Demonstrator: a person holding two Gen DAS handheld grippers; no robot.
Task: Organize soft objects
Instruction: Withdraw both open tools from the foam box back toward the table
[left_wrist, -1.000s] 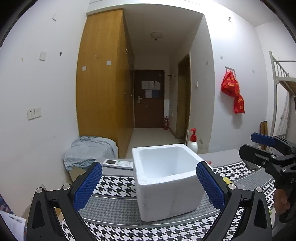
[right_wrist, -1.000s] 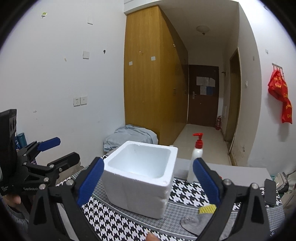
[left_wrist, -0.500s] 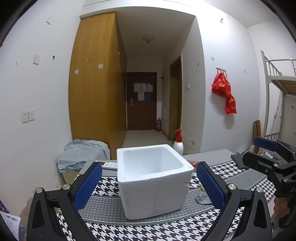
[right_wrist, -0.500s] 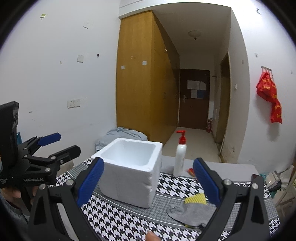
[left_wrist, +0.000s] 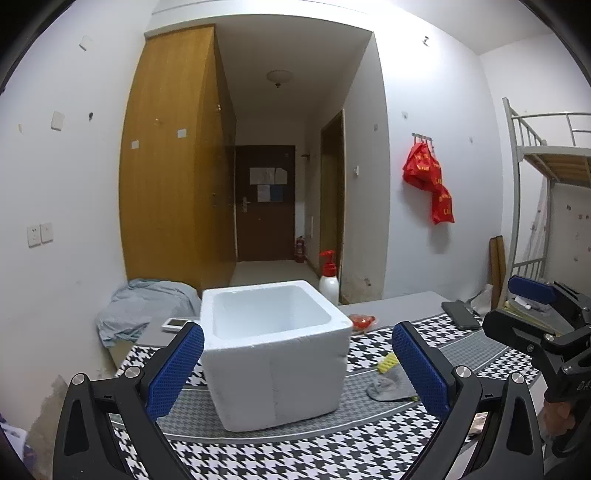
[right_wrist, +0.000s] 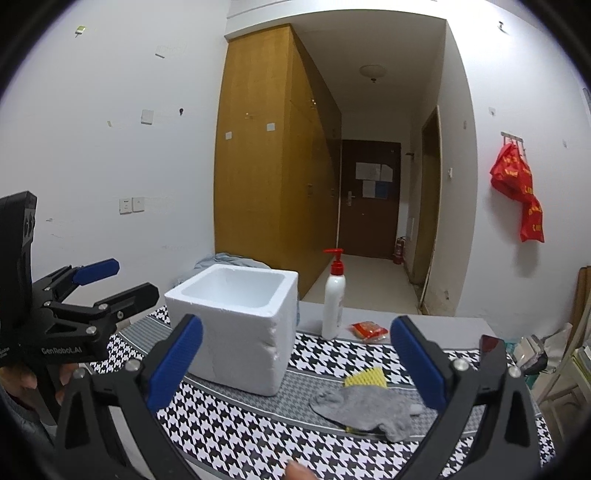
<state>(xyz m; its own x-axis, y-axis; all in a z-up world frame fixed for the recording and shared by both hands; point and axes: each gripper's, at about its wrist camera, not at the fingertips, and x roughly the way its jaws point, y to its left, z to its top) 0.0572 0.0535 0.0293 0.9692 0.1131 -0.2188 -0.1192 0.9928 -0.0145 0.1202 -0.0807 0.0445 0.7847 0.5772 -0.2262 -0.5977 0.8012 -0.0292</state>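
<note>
A white foam box (left_wrist: 275, 350) (right_wrist: 236, 328), empty inside, stands on the houndstooth table cloth (left_wrist: 295, 454). To its right lies a grey sock (right_wrist: 364, 406) (left_wrist: 388, 384) with a yellow ribbed item (right_wrist: 365, 379) (left_wrist: 386, 365) just behind it. My left gripper (left_wrist: 297, 365) is open in front of the box, nothing between its blue pads. My right gripper (right_wrist: 295, 365) is open as well, held back from the box and sock. Each gripper shows at the edge of the other's view.
A white pump bottle (right_wrist: 334, 295) and a red packet (right_wrist: 369, 328) stand behind the cloth. A phone (left_wrist: 460, 314) lies at the far right, a remote (left_wrist: 175, 324) at the far left. Crumpled grey fabric (left_wrist: 144, 306) sits past the table's left end. A metal bunk frame (left_wrist: 546, 177) rises at right.
Both grippers have drawn back from the box, which now looks smaller and further left. The sock and yellow item have come into full view. Both jaws stay open.
</note>
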